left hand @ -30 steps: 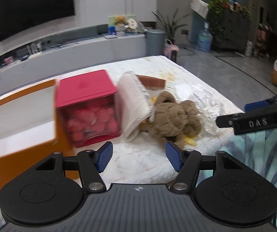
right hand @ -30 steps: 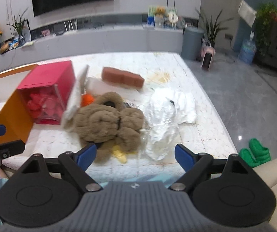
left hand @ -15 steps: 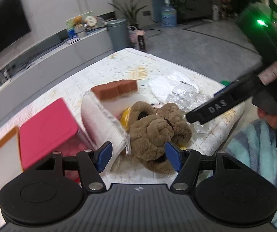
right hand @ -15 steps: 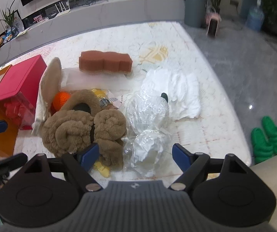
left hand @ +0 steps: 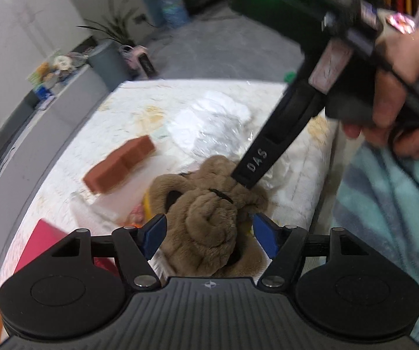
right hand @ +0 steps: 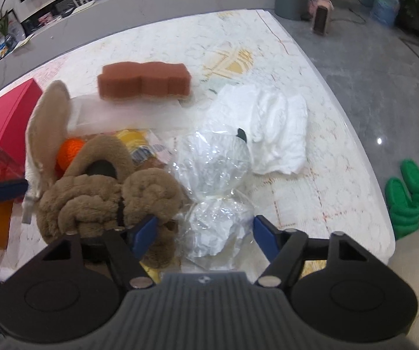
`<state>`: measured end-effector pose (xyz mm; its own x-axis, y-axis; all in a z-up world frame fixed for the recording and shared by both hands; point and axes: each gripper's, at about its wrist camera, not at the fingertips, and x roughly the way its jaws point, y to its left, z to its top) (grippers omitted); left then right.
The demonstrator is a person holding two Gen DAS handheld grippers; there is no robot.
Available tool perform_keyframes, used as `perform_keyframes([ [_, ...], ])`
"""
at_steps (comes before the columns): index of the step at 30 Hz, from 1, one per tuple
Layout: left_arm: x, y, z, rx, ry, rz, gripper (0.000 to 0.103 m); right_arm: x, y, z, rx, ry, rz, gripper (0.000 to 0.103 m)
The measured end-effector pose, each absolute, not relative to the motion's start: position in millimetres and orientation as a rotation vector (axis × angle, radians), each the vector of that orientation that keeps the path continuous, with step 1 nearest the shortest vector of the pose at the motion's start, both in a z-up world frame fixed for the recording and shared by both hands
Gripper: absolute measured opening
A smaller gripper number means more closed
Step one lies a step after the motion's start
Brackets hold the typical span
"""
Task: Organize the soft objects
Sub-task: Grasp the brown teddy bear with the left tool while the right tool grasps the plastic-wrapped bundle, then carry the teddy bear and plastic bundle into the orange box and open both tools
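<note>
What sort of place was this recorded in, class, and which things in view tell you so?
Most likely a home living room. A long low grey cabinet carrying household clutter runs along the wall, a potted plant stands by it, green slippers lie on the polished floor, and a brown plush toy sits on the marble-patterned table.

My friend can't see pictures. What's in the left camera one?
A brown plush toy lies between the open blue fingers of the left hand-held gripper. The right hand-held gripper reaches onto it from above, near a brown sponge and crinkly plastic.

Fuzzy brown plush toy (right hand: 104, 201) — crinkly glossy clear plastic wrap (right hand: 218, 172) — matt porous rust-brown sponge (right hand: 145, 80).
</note>
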<state>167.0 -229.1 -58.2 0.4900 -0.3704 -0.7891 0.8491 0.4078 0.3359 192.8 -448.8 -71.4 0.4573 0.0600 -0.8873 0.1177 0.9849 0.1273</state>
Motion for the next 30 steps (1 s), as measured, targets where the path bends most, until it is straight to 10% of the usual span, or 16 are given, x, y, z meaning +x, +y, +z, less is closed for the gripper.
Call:
perform_keyframes([
  [12,192.9,-247.3,-97.4,0.97,0.712,-0.822,0.083,194.0,-444.6,-68.2,0.068,1.067,-0.103,0.08],
  [30,179.8,-228.9,-76.7,0.756,0.727,-0.76,0.047,193.4,-448.4,-71.5,0.115,1.086,-0.066,0.048],
])
